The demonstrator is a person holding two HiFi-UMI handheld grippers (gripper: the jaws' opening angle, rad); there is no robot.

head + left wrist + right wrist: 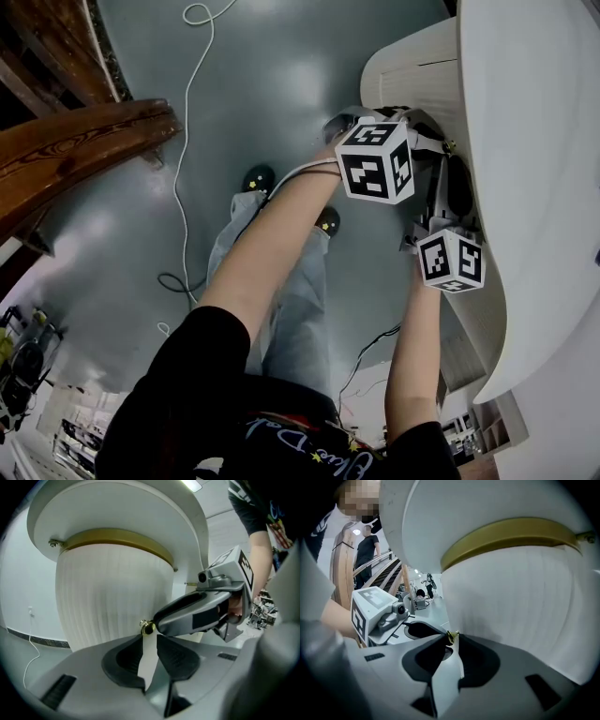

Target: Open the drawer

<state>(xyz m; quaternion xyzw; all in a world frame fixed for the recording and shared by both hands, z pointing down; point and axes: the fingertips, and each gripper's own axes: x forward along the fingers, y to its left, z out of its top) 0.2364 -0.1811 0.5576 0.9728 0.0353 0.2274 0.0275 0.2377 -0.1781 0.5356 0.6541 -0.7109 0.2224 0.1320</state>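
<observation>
At the round white cabinet (412, 56), under its wide top (534, 141), both grippers meet on one small brass knob (148, 628). The knob sits low on the fluted front (108, 592), below the gold band (117, 538). I can't make out any drawer seam, and the front looks flush.

L gripper (150, 637): jaws drawn in to a narrow slit, pinching the knob at the very tips w/ white front showing thru the gap behind it. R gripper (452, 641): jaws pressed in on the same knob, coming at it from the other side, so the two noses touch or nearly touch there.

Pose: the person stands side-on to the cabinet. Both forearms are bare, w/ black sleeves at the upper arm. L arm (272, 253) reaches out long and nearly straight, its marker cube (375, 159) up by the cabinet front. R arm (412, 347) is tucked closer to the cabinet, its cube (452, 261) just below and beside the L one.

Feet in dark shoes (258, 178) on the grey floor (281, 84); a white cable (187, 112) trails past, and a wooden handrail (75, 141) runs off to the side.
</observation>
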